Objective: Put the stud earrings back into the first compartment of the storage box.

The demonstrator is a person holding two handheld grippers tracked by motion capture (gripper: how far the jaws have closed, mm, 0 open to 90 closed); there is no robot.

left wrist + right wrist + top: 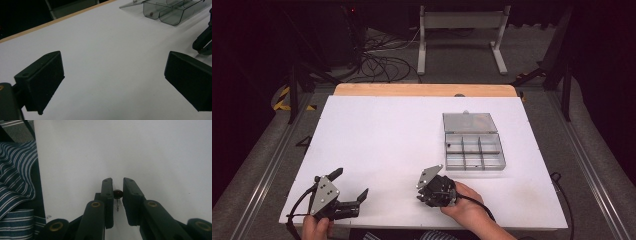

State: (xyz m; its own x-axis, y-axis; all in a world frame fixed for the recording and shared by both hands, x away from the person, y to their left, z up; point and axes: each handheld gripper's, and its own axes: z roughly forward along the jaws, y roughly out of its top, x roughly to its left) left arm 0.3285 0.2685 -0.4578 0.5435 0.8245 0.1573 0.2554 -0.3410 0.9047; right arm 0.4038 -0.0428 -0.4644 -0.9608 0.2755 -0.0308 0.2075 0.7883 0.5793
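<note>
High view: right gripper pinches a small dark screw near the table's front edge.
Compartment box sits just beyond it; left gripper gapes empty, wide bare white surface to the box's left.

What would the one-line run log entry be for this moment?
left gripper: open, nothing held | right gripper: shut on small dark-headed screw | compartment box: lid open, on white table
</note>
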